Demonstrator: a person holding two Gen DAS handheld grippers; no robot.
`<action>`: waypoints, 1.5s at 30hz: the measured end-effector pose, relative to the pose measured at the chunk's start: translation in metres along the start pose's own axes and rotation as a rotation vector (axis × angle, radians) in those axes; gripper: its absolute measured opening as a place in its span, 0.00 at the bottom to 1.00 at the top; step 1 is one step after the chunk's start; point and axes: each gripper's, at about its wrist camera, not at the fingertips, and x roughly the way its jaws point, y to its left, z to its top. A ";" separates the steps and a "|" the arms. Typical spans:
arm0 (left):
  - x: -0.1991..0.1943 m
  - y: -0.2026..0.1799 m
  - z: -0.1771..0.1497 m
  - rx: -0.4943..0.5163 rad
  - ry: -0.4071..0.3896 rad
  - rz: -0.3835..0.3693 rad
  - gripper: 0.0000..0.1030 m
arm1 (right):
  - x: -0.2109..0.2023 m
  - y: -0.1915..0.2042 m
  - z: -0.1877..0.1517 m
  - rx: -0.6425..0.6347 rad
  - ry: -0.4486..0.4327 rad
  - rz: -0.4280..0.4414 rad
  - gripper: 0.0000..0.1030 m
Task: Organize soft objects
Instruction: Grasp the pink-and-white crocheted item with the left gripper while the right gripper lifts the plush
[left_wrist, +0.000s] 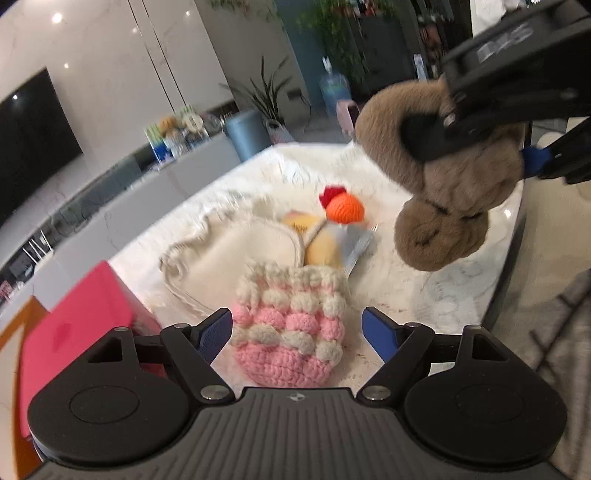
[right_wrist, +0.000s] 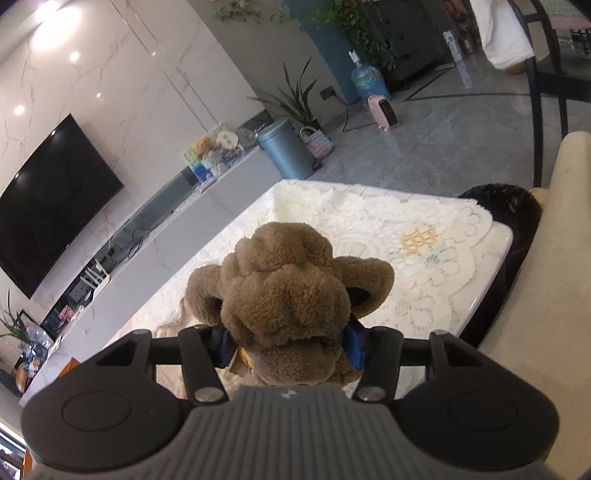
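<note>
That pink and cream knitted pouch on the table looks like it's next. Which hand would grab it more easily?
The left. The left gripper is open with the knitted pouch lying right between its fingers on the table. The right gripper is busy, shut on the brown plush toy and held up in the air.

One brown plush toy (left_wrist: 439, 206), one pink-and-cream crochet pouch (left_wrist: 291, 325), one cream drawstring bag (left_wrist: 236, 254), one pink box (left_wrist: 77, 332), one orange crochet ball (left_wrist: 345, 208).

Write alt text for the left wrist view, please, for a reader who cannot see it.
The open left gripper hovers over a pink-and-cream crochet pouch on a lace-covered table. Up right, the right gripper holds a brown plush toy in the air. A cream bag lies behind the pouch.
</note>
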 end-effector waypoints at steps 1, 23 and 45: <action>0.006 0.000 0.001 0.004 0.010 0.011 0.91 | 0.001 0.000 0.000 -0.005 0.003 -0.006 0.54; 0.021 -0.037 -0.012 0.266 0.017 0.167 0.38 | 0.012 0.001 -0.003 -0.010 0.048 -0.056 0.57; -0.094 0.056 0.018 -0.014 -0.189 -0.001 0.33 | -0.013 0.052 -0.014 -0.223 -0.048 -0.035 0.55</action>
